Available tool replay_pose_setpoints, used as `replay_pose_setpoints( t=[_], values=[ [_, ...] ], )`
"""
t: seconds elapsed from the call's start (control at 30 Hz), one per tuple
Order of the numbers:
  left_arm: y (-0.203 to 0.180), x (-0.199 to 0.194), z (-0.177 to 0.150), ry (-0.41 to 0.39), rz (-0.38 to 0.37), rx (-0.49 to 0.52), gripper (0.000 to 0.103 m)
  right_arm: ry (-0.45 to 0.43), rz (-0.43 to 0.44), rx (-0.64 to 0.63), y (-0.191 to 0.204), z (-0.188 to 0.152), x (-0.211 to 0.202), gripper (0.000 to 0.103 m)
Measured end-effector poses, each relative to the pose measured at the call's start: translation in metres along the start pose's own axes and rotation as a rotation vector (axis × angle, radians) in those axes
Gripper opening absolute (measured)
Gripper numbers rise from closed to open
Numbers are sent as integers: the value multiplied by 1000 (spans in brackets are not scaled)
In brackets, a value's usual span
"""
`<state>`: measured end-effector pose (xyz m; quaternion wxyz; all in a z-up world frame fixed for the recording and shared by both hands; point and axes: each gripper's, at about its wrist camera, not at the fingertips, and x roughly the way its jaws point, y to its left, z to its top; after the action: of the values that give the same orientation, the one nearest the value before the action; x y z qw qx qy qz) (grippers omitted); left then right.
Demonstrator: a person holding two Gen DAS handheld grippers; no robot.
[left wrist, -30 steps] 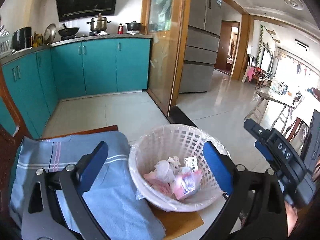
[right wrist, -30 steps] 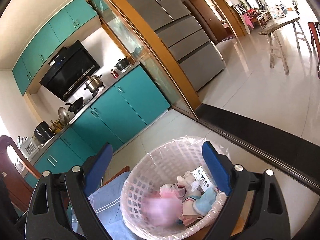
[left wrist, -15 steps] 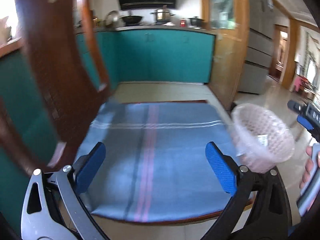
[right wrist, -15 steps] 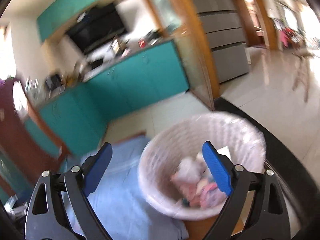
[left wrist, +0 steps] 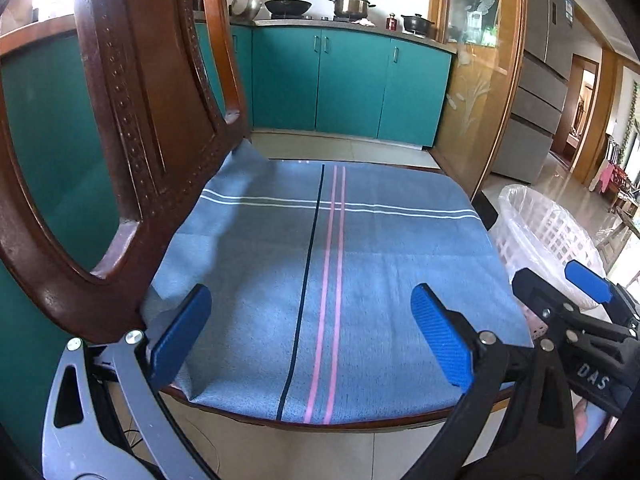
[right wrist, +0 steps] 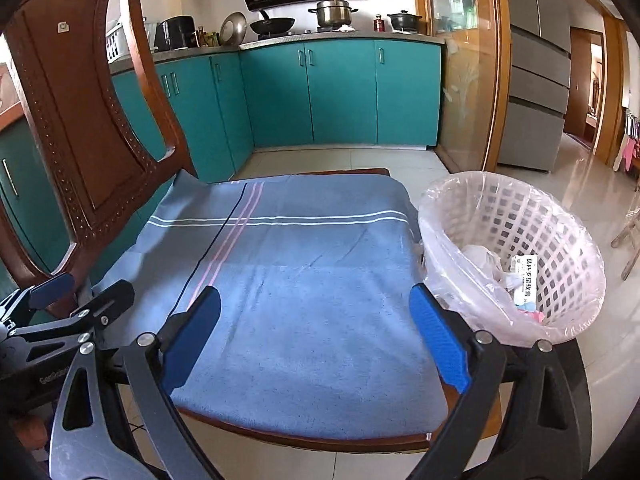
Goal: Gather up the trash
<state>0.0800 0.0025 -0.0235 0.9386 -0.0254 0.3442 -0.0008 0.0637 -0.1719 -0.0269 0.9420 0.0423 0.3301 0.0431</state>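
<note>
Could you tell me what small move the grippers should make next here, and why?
Probably pan both cameras away from the chair to look for more trash. The left gripper and right gripper are open and empty, the blue cloth on the chair seat shows no litter, and the wrappers already lie inside the lined basket beside it.
</note>
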Motion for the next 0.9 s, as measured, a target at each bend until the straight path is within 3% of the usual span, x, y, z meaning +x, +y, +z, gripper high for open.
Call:
replay_pose_setpoints(
  t=[0.47, 0.9],
  values=[
    [0, 2, 1, 25, -50, -20, 100, -6, -17, -17, -2, -1, 5, 93],
    [-1, 1, -2, 11, -21, -15, 100, -8, -4, -27, -1, -1, 5, 93]
  ],
)
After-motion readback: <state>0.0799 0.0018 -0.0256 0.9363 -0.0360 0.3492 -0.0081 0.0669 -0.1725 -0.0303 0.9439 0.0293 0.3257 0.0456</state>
